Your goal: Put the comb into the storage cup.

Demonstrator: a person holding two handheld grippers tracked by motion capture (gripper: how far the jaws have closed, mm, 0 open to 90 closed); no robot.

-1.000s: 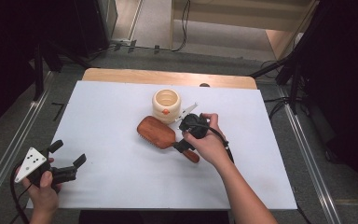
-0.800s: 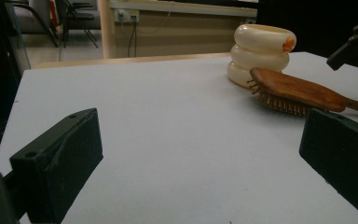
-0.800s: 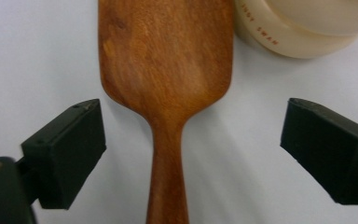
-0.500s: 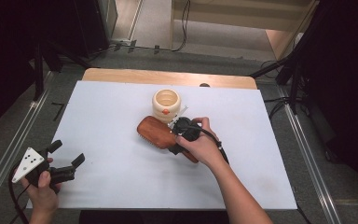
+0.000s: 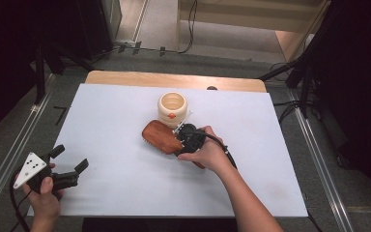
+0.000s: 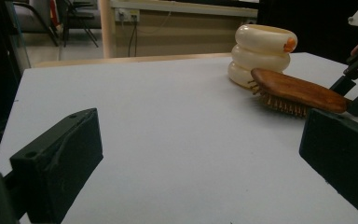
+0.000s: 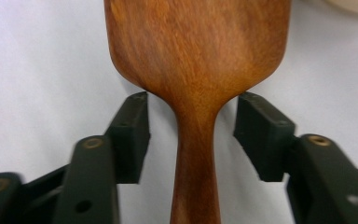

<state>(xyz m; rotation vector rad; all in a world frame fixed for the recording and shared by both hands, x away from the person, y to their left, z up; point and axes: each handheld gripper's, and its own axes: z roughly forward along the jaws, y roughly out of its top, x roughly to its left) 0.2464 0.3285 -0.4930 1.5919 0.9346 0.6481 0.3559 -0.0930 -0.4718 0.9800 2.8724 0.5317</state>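
Left hand-held gripper jaws apart over white table; wooden hairbrush touching cream ringed pot.

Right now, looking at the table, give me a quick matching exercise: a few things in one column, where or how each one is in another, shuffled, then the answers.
Things:
1. hairbrush
2. cream pot
3. right gripper
4. left gripper

States:
A. held near the table's front left corner, jaws wide apart, nothing between them
B. upright just behind the brush head
C. lying bristles down, wooden back up
D. jaws either side of the brush's neck, a gap still showing on each side

Pairs: 1-C, 2-B, 3-D, 4-A
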